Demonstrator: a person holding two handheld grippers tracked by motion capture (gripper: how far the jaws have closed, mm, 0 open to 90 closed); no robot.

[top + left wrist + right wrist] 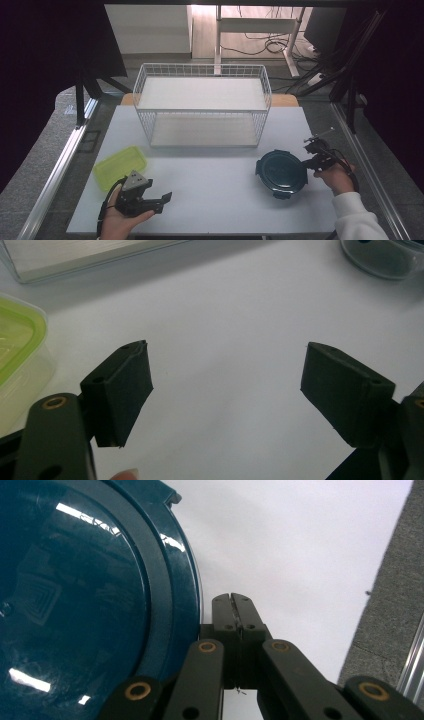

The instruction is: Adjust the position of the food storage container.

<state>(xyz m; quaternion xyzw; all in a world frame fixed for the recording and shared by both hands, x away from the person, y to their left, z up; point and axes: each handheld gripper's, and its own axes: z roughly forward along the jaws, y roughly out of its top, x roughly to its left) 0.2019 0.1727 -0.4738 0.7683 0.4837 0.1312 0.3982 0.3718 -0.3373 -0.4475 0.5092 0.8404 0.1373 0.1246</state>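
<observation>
1. the right tongs (233,600) are pressed fully together with nothing between them, just beside the rim of the dark teal round container (281,173) on the tabletop (210,200).
2. the left tongs (225,390) gape wide and empty, near the green-lidded box (120,166).

- A lab-style recording station, not a home: a bare white desk (210,200) ringed by black curtains (40,60).
- Metal rails (55,175) flank it left and right.
- On the far floor, loose cables (270,47) trail beneath an adjustable office desk frame (255,25).
</observation>
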